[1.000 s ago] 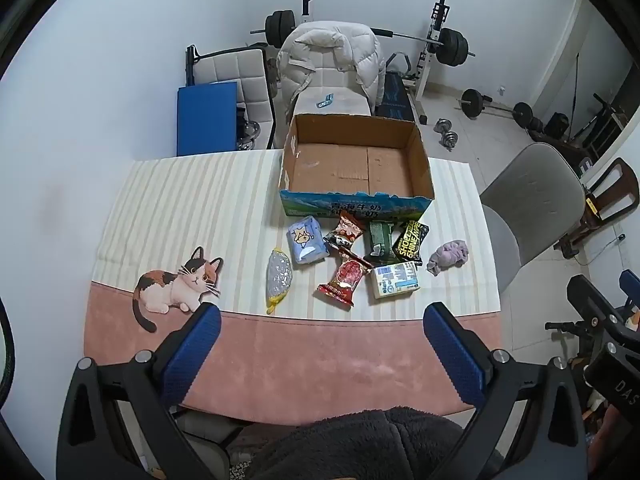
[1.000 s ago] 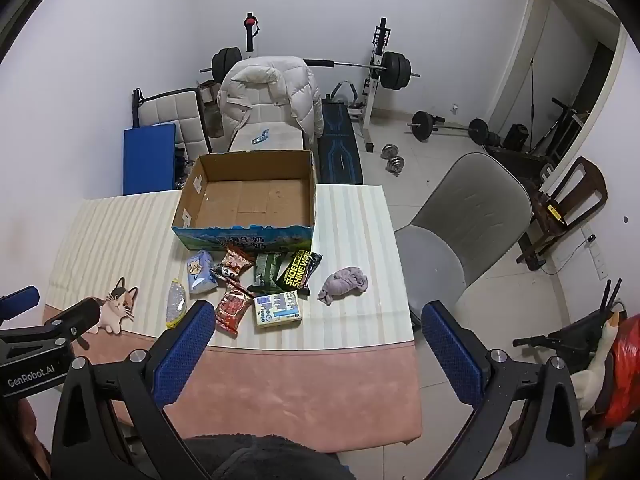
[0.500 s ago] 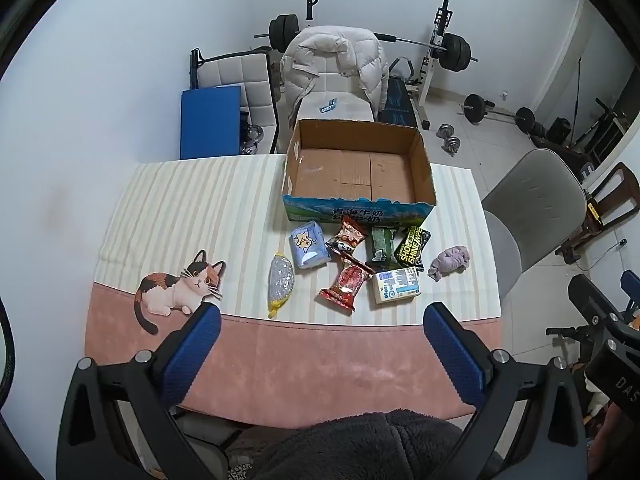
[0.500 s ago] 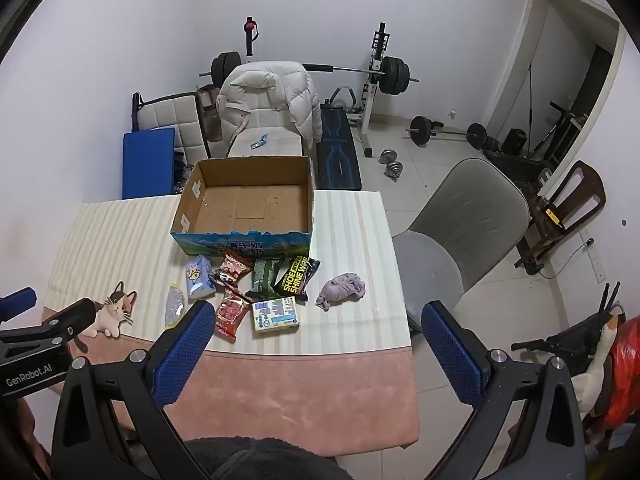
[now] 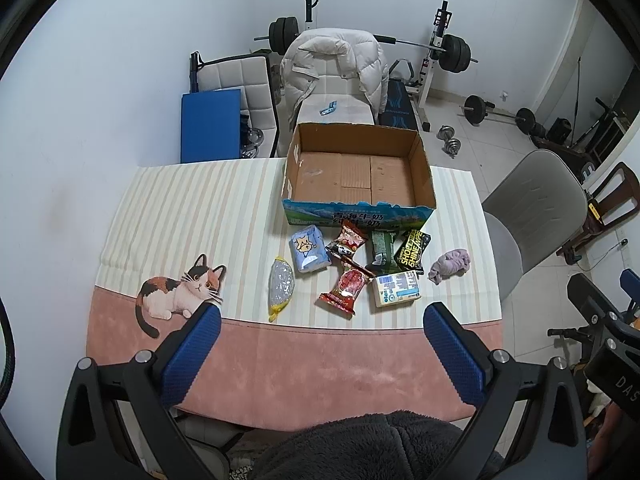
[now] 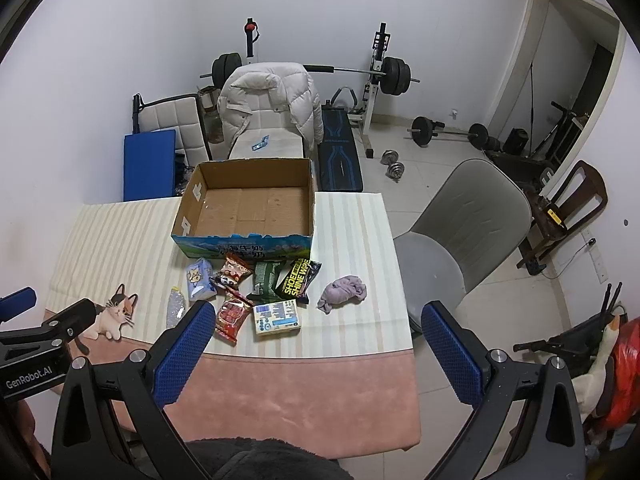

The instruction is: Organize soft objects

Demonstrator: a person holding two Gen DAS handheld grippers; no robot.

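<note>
I saw a crumpled lilac cloth bundle (image 6: 343, 293) lying beside glossy snack packets (image 6: 300, 279), while my left gripper (image 5: 320, 334) and right gripper (image 6: 314, 334) both gaped wide, empty.

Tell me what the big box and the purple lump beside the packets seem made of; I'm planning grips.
The box looks like corrugated cardboard: matte brown inside, folded floor flaps, torn top edge, printed blue front. The purple lump looks like soft fabric, perhaps a small cloth or sock: crumpled, matte, with folds and no fixed shape. Which fabric cannot be told.
</note>
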